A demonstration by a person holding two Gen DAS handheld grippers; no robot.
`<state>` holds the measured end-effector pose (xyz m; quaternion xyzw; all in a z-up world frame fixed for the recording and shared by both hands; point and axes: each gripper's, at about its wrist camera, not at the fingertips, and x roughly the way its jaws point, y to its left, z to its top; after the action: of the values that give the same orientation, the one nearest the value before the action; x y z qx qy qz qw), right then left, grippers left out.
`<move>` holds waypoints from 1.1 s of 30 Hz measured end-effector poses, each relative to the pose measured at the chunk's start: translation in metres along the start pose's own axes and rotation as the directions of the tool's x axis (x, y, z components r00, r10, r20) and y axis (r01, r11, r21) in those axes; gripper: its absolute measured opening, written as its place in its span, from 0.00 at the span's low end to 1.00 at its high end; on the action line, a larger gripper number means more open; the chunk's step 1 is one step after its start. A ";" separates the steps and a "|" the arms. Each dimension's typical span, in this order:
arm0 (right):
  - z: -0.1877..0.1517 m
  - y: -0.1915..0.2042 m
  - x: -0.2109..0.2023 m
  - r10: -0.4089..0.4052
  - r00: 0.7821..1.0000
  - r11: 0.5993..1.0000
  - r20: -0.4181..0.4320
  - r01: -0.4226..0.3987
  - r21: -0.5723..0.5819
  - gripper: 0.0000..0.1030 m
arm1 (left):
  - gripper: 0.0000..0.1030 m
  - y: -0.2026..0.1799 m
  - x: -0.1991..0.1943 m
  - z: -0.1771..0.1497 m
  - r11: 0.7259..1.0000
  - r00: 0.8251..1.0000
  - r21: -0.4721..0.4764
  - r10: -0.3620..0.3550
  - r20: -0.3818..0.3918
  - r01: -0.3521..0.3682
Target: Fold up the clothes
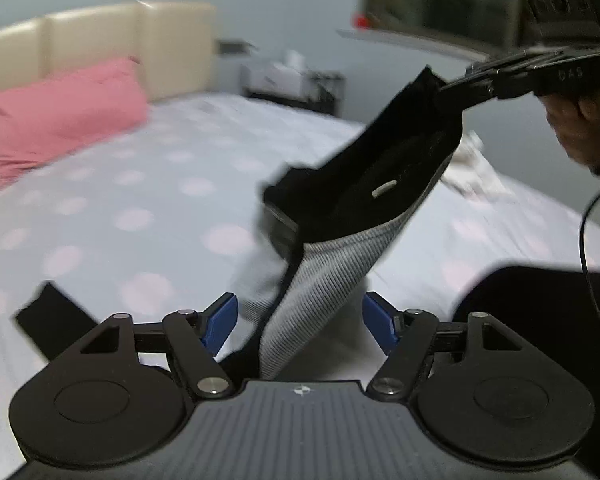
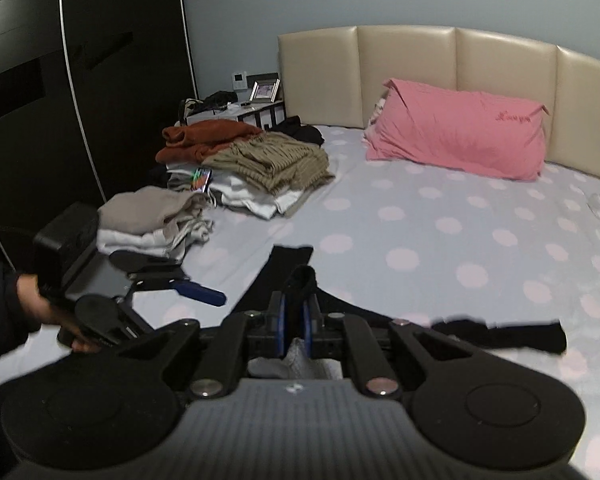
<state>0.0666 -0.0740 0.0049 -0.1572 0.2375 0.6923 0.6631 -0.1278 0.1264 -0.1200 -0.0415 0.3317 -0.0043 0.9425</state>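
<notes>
The right gripper (image 2: pixel 295 322) is clenched on the black cuff of a grey-and-black sock (image 1: pixel 364 216), which hangs through the centre of the left-wrist frame above the dotted bedsheet (image 1: pixel 148 184). The left gripper (image 1: pixel 299 322) stands released, its blue pads (image 1: pixel 220 320) apart on either side of the sock's grey ribbed part, not pressing it. Another black sock (image 2: pixel 504 336) lies flat at lower right of the right-wrist frame. Folded clothes (image 2: pixel 256 156) sit at left centre, a pink pillow (image 2: pixel 460 140) at upper right.

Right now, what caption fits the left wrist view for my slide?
Right hand-held gripper lifts a black-and-grey sock above the spotted bed, left hand-held gripper open around its hanging end.
</notes>
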 end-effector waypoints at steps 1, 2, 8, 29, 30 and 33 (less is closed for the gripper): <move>-0.009 -0.002 -0.003 0.006 1.000 1.000 -0.007 -0.006 0.002 0.10 | 0.61 -0.001 0.008 0.002 1.000 0.999 0.010 -0.026 -0.028 0.026; -0.019 -0.005 -0.006 0.010 1.000 1.000 -0.020 -0.010 -0.006 0.10 | 0.60 -0.001 0.014 0.004 0.999 0.998 0.007 -0.048 -0.046 0.049; -0.075 -0.014 -0.010 0.045 0.992 0.998 -0.116 -0.050 -0.040 0.10 | 0.60 0.016 0.054 0.010 0.979 0.973 -0.049 -0.203 -0.112 0.199; -0.106 -0.059 0.017 0.110 0.975 0.993 -0.191 -0.100 0.062 0.11 | 0.00 0.021 0.172 0.003 0.911 0.800 0.022 -0.350 -0.487 0.411; -0.106 -0.061 0.018 0.108 0.976 0.993 -0.189 -0.097 0.067 0.11 | 0.00 0.023 0.164 0.005 0.920 0.818 0.013 -0.342 -0.462 0.392; -0.104 -0.063 0.015 0.115 0.980 0.992 -0.165 -0.105 0.068 0.11 | 0.00 0.028 0.131 0.014 0.948 0.882 0.003 -0.294 -0.367 0.317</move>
<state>0.1179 -0.1165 -0.0976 -0.1825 0.3214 0.7047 0.6056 -0.0171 0.1508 -0.1929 -0.0623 0.4886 -0.1708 0.8533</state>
